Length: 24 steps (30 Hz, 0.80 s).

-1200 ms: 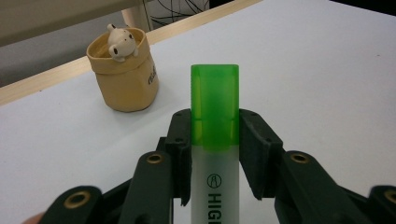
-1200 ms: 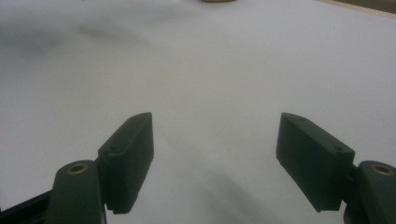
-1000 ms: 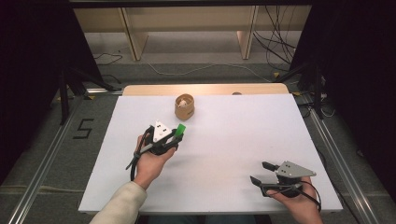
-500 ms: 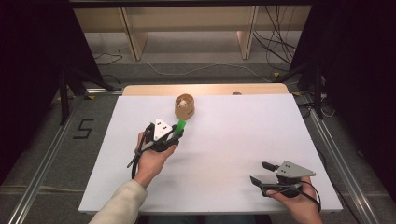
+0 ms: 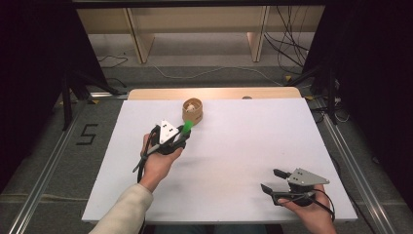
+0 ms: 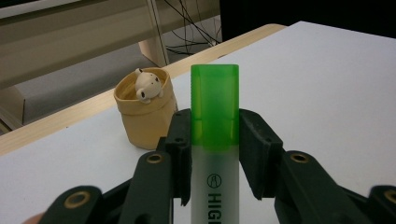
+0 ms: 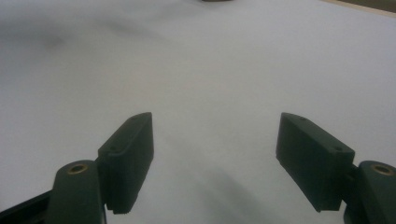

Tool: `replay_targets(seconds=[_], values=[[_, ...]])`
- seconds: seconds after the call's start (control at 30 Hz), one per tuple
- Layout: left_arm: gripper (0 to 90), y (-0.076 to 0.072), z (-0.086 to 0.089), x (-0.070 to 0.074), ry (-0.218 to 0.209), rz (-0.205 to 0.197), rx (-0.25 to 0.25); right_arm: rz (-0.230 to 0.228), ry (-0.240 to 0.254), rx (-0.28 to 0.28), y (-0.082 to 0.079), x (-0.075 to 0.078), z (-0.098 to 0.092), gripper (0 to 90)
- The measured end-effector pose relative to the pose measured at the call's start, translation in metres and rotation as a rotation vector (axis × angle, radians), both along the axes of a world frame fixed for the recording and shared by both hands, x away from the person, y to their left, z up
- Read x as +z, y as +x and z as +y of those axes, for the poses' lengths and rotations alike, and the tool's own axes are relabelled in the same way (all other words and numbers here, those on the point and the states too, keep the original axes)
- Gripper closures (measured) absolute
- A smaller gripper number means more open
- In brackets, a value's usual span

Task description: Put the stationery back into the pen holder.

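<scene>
Since the earlier frames the left gripper (image 5: 181,132) has crept a little closer to the small tan cup (image 5: 192,111), while the right gripper (image 5: 272,181) has kept its place near the front right corner of the white table (image 5: 243,141). The left gripper's jaws are clamped on a green highlighter (image 6: 215,126), gripping it where the green cap meets the pale barrel, cap end pointing forward toward the cup. The cup stands upright near the far edge of the table, a small white bear figure (image 6: 147,86) peeking over its rim, and the highlighter's tip is just short of it and not yet above the opening. The right gripper's jaws stand wide apart with nothing between them, low over bare table. So the pickup looks done and the carry nearly so; what seems left is bringing the highlighter over the cup, tipping it in and letting go.
</scene>
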<state>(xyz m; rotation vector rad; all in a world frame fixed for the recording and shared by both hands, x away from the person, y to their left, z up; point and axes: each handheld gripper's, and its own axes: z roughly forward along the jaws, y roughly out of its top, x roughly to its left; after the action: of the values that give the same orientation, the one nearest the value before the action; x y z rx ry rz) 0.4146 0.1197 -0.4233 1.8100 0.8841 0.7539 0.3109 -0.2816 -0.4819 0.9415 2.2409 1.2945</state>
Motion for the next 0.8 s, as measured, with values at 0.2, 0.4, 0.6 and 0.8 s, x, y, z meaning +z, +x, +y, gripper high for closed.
replay_targets(seconds=[0.2,0.4,0.6,0.8], values=[[66.8,0.004,0.001,0.0,0.005,-0.029,-0.003,0.002,0.0,-0.001,0.0,0.0,0.0,28.3],[66.8,0.009,0.001,0.002,-0.008,-0.025,0.004,0.0,0.0,0.001,0.0,0.0,0.0,28.3],[66.8,0.015,0.001,0.003,-0.01,-0.025,0.013,0.005,0.003,-0.003,0.0,0.0,0.0,28.3],[66.8,0.021,0.0,0.004,-0.008,-0.026,0.016,0.004,0.003,-0.003,0.0,0.0,0.0,28.3]])
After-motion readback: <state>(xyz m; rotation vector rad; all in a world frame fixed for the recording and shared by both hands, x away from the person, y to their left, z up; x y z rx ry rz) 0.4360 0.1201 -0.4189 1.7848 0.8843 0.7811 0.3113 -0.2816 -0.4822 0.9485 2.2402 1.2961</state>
